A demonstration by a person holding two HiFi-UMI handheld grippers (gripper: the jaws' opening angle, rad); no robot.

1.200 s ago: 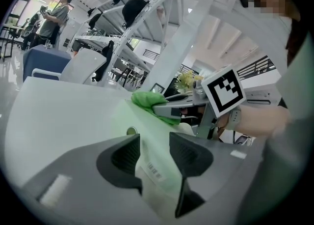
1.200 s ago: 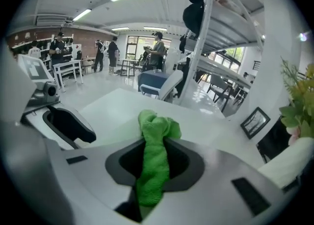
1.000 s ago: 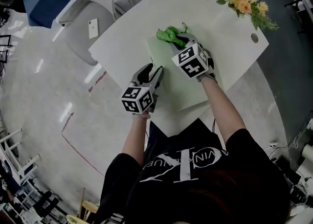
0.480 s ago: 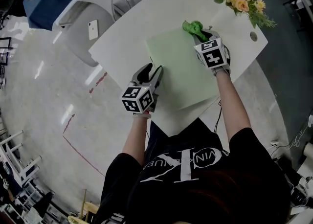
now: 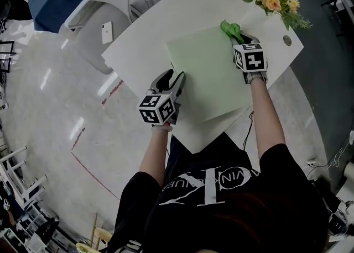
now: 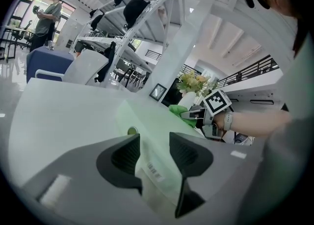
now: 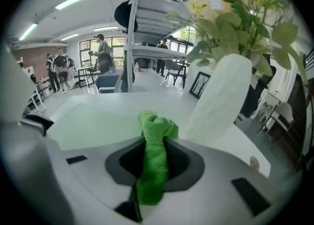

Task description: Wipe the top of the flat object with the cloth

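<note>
A pale green flat board (image 5: 207,72) lies on the white table (image 5: 144,36). My right gripper (image 5: 240,38) is at the board's far right corner, shut on a bright green cloth (image 5: 231,30) that bunches out past its fingertips onto the board. In the right gripper view the cloth (image 7: 156,126) hangs pinched between the jaws. My left gripper (image 5: 172,80) rests at the board's left edge with its jaws apart. In the left gripper view the board (image 6: 157,121), with a barcode label, shows in the gap between them.
A white vase (image 7: 221,101) of orange flowers (image 5: 274,0) stands just beyond the cloth at the table's far right corner. A small round disc (image 5: 287,41) sits near the right edge. A grey chair with a phone (image 5: 107,32) stands to the left. People stand far off.
My right gripper has swept the cloth rightward along the board's far edge, from near the left corner to the right corner. The left gripper has stayed put.
</note>
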